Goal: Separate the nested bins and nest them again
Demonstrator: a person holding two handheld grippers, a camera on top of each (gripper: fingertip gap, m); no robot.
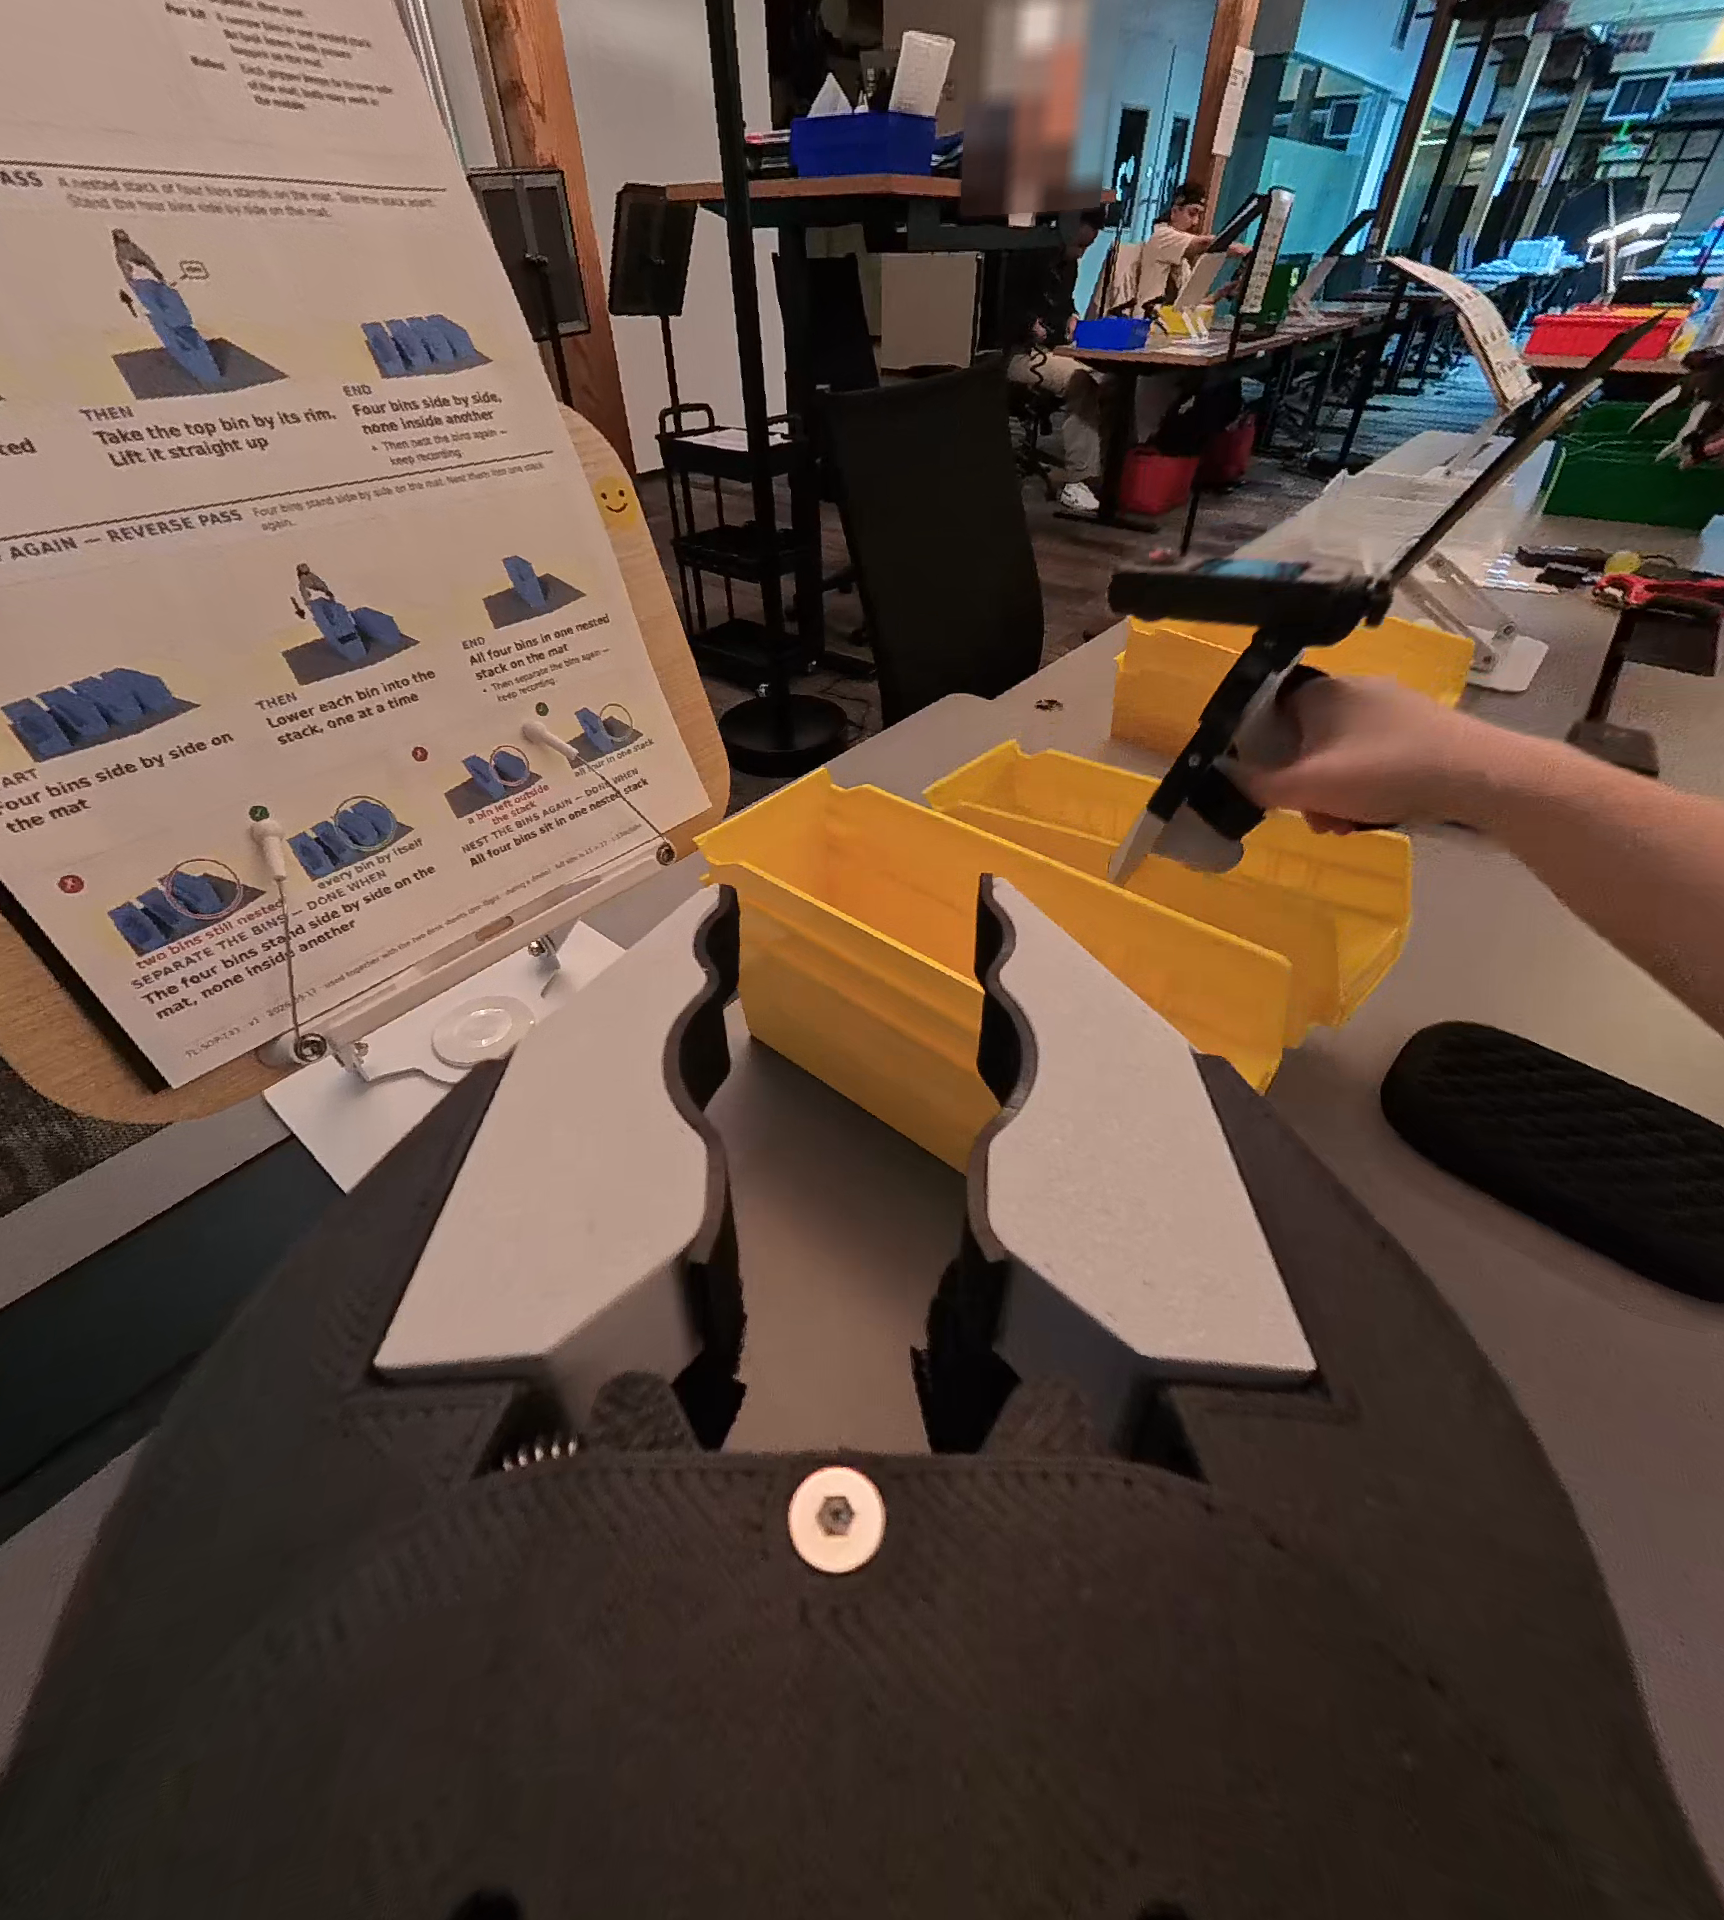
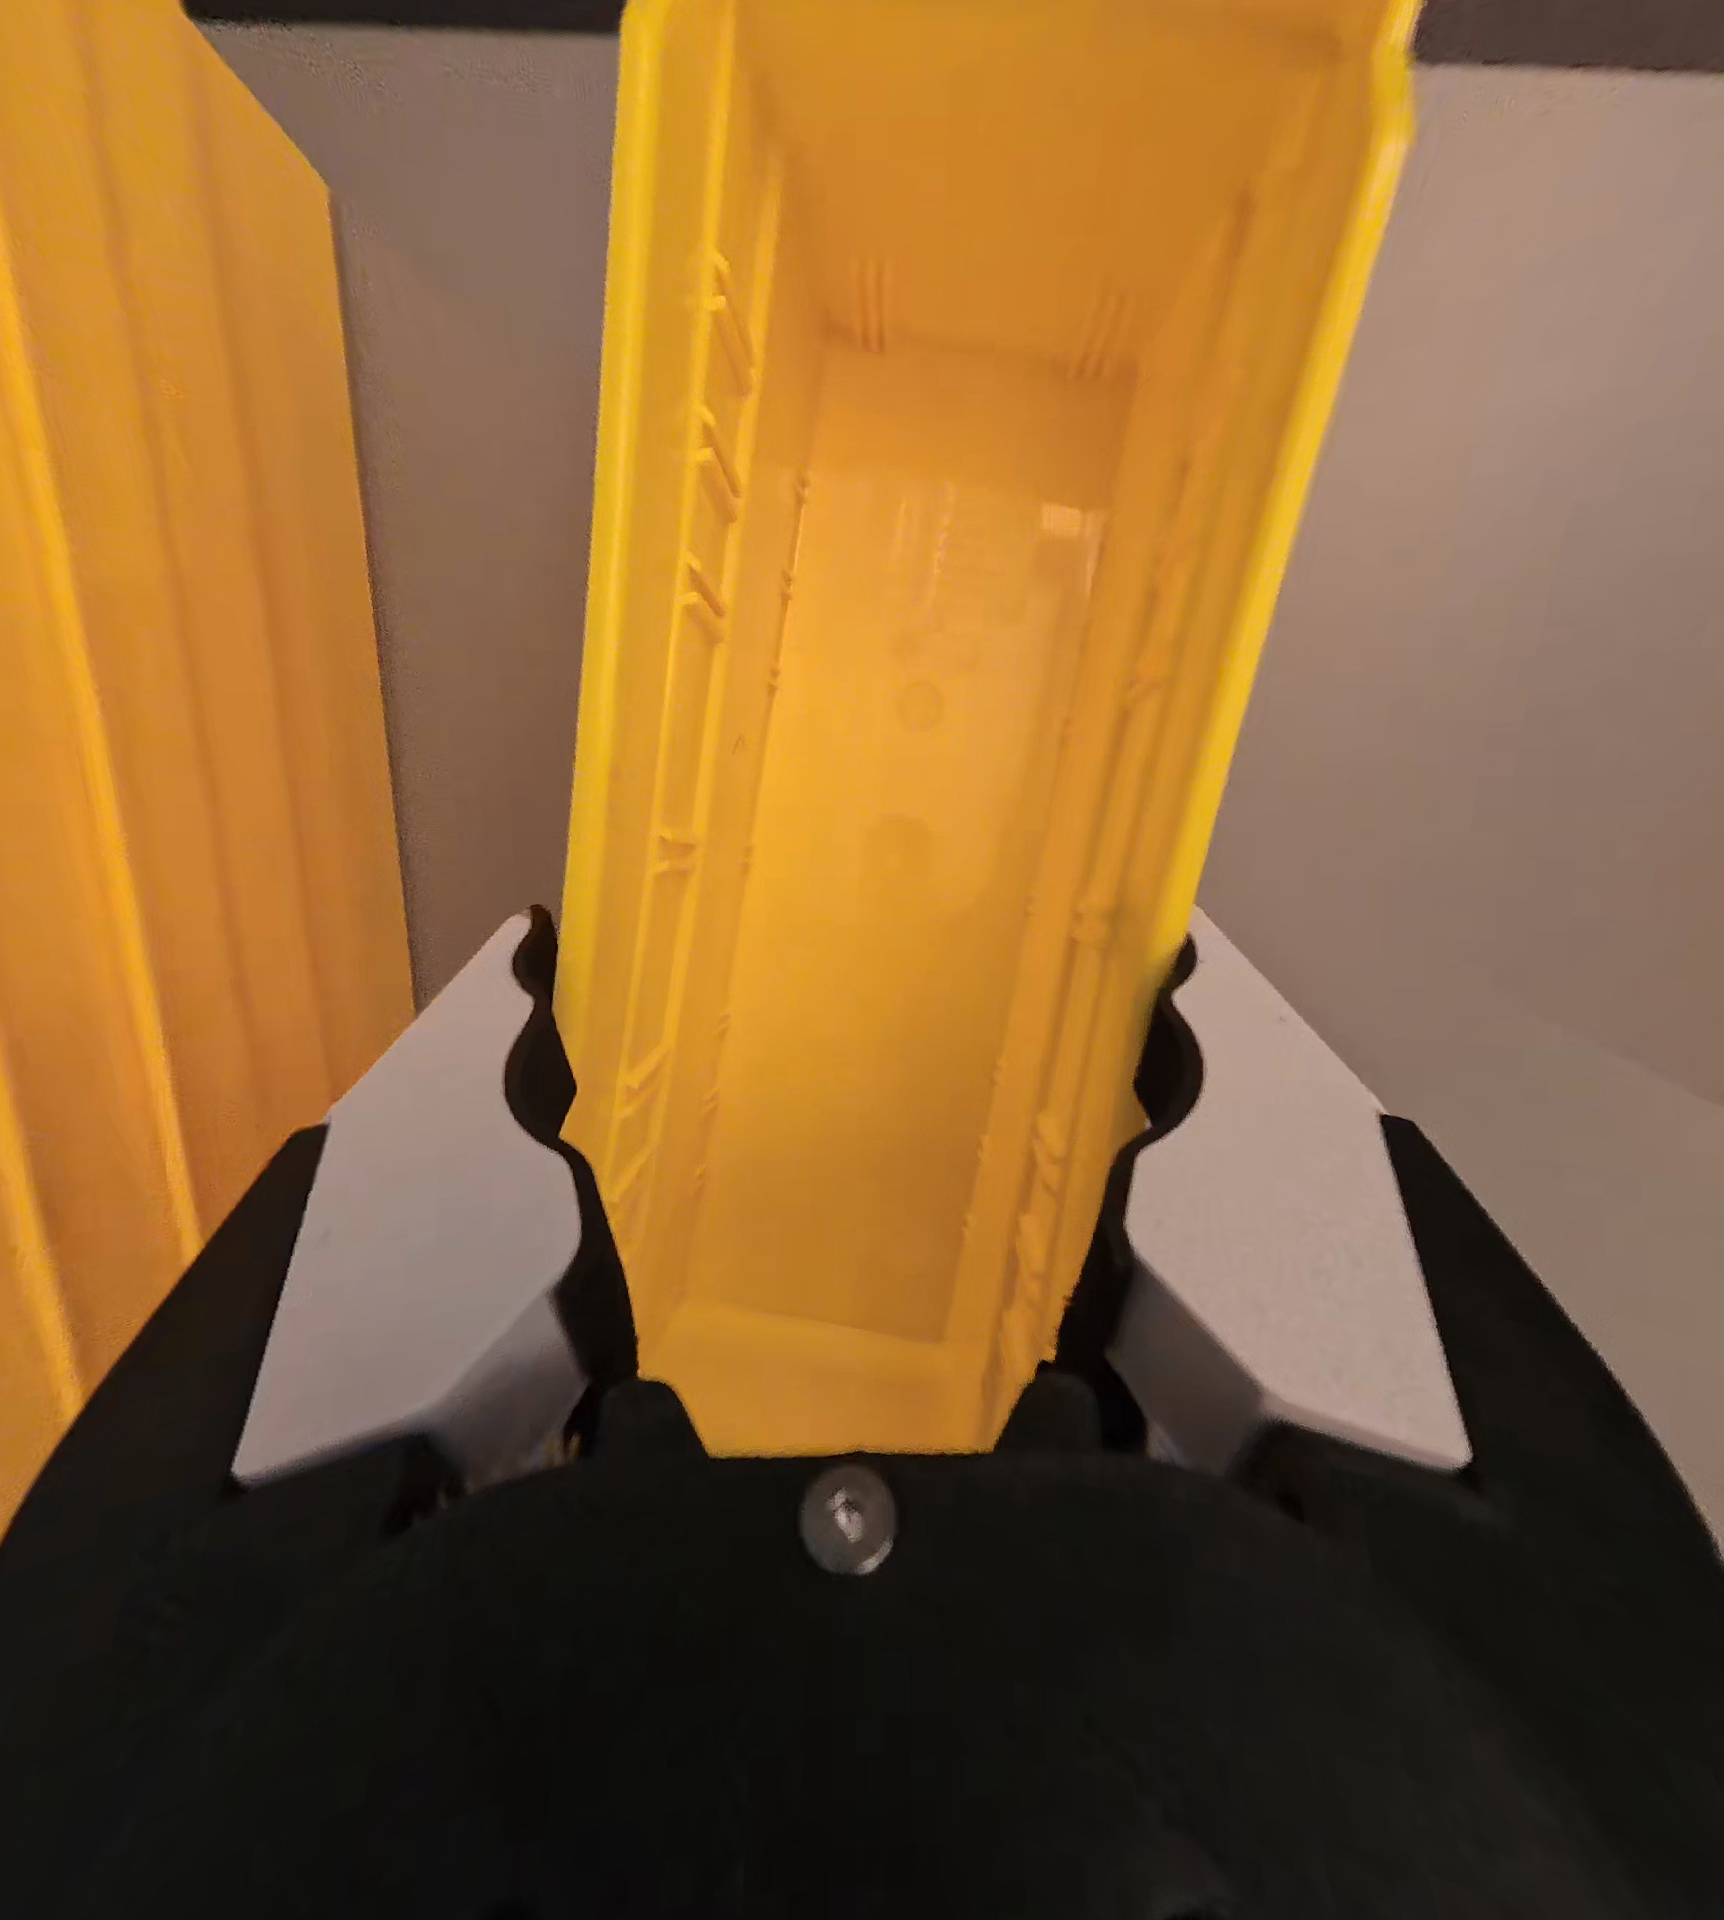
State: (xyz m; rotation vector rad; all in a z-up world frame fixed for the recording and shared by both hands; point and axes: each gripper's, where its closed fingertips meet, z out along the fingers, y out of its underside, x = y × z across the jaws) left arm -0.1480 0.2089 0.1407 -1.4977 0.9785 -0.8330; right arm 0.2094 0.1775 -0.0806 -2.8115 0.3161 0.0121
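Left wrist view: our left gripper [image 1: 853, 997] hangs over the grey table [image 1: 1564, 935], jaws spread wide and holding nothing; the near end of the nearest yellow bin [image 1: 837, 935] shows in the gap ahead of the fingertips, not touched by either pad as far as we can tell. Three yellow bins show here: that nearest one, a middle bin [image 1: 1284, 883] just beside it, and a far bin [image 1: 1180, 675] farther back. The right gripper [image 1: 1138, 862], held in a hand [image 1: 1357, 758], dips its fingertips at the middle bin. An instruction sheet [image 1: 266, 520] stands on a board to the left, and a black wrist rest [image 1: 1585, 1153] lies on the right. Right wrist view: we look down into a yellow bin [image 2: 941, 727] standing between the right gripper's [image 2: 858, 977] two fingers; the jaws are wide, and both dark pads [image 2: 536, 1039] lie along the bin's outer side walls. They appear to press, so we judge it gripped across its width. The side wall of another yellow bin [image 2: 110, 727] stands apart on the left. Step: bins look separated, so we judge this the start of re-nesting, or the last set-down; we cannot tell which. Next move would call for lifting this bin level, lining it up over a neighbour, and lowering it straight in.
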